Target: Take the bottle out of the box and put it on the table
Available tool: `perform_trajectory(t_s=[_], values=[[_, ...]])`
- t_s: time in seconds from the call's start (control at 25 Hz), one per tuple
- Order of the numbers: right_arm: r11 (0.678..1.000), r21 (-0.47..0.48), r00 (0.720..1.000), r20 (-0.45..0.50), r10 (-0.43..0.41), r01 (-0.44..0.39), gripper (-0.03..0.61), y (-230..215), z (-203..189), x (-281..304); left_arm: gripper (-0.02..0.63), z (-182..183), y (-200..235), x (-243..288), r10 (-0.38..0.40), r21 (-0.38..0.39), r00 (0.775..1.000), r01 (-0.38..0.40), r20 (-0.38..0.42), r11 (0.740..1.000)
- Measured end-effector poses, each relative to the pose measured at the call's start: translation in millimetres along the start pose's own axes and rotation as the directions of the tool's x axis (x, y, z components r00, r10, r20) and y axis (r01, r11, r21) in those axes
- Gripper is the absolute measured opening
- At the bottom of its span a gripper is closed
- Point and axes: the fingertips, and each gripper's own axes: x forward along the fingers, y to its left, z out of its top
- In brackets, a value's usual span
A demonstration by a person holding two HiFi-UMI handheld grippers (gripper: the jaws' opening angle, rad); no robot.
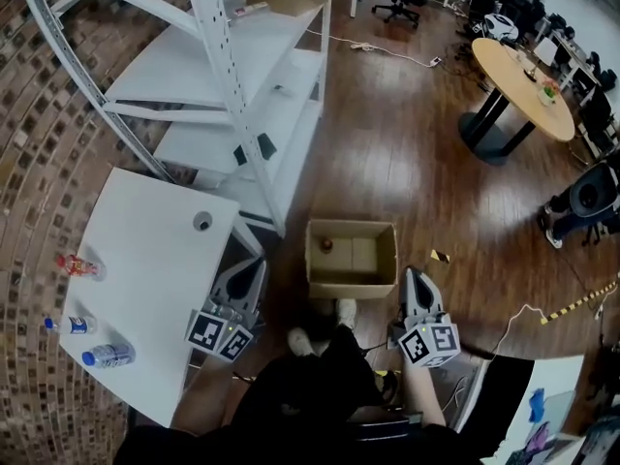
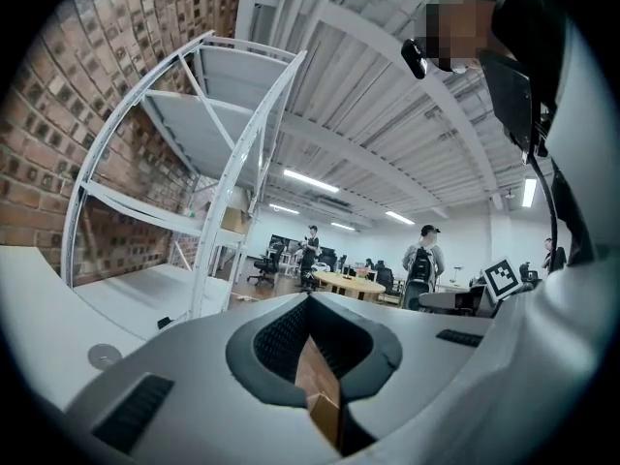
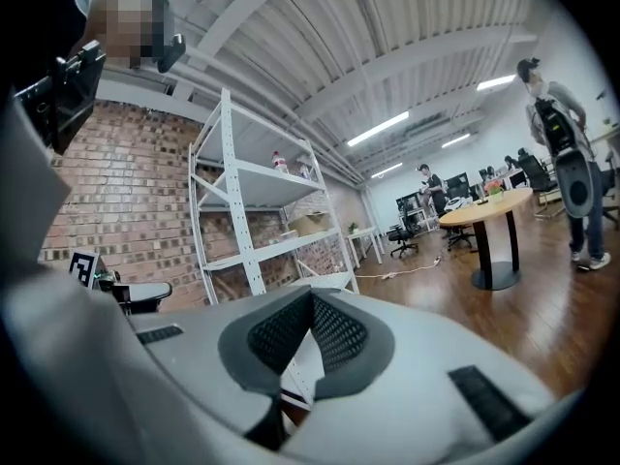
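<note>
An open cardboard box (image 1: 373,258) stands on the wooden floor in front of the person's feet. Inside it, at the back left, sits a small round brownish thing (image 1: 327,245), apparently the bottle seen from above. A white table (image 1: 160,279) stands to the left of the box. My left gripper (image 1: 258,265) hangs between the table's edge and the box, shut and empty. My right gripper (image 1: 411,275) is just right of the box, also shut and empty. In the left gripper view the closed jaws (image 2: 310,305) show a strip of cardboard (image 2: 321,387) beyond them. The right gripper view shows its jaws (image 3: 312,300) closed.
On the table lie a red-labelled bottle (image 1: 77,264) and two water bottles (image 1: 70,325) (image 1: 107,356), with a round grommet (image 1: 201,221). A white shelving rack (image 1: 257,95) stands behind the table. A round wooden table (image 1: 523,71) and office chairs are far right.
</note>
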Motion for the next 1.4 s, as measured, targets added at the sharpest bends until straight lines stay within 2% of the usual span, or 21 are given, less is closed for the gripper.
perform_trajectory(t_s=[0.28, 0.6, 0.84, 1.0, 1.12, 1.24, 1.4], values=[[0.999, 0.009, 0.993, -0.106, 0.054, -0.053, 0.005, 18.8, -39.4, 27.3, 0.005, -24.9, 15.4, 5.5, 0.036, -0.006, 0.998, -0.037, -0.059, 0.999], [0.993, 0.017, 0.962, -0.247, 0.117, -0.116, 0.005, -13.1, -77.8, 73.6, 0.005, -84.7, 23.7, 49.9, 0.057, -0.020, 0.979, -0.062, -0.195, 0.998], [0.969, -0.014, 0.898, -0.381, 0.222, -0.245, 0.005, -19.9, -113.7, 118.4, 0.005, -131.4, 31.5, 92.5, 0.080, -0.063, 0.958, -0.101, -0.276, 0.993], [0.953, 0.012, 0.856, -0.437, 0.276, -0.302, 0.005, -22.0, -131.4, 147.9, 0.005, -155.7, 36.2, 128.9, 0.091, -0.112, 0.946, -0.132, -0.312, 0.985], [0.936, 0.014, 0.825, -0.468, 0.316, -0.351, 0.005, -22.7, -141.7, 164.5, 0.005, -168.9, 38.6, 149.6, 0.099, -0.106, 0.938, -0.142, -0.331, 0.984], [0.928, 0.021, 0.811, -0.479, 0.335, -0.371, 0.005, -33.1, -143.9, 178.6, 0.004, -178.0, 44.1, 167.4, 0.117, -0.097, 0.934, -0.159, -0.338, 0.983], [0.906, -0.014, 0.773, -0.526, 0.353, -0.423, 0.004, -50.9, -158.9, 194.2, 0.005, -195.3, 55.8, 188.2, 0.143, -0.098, 0.932, -0.185, -0.333, 0.978]])
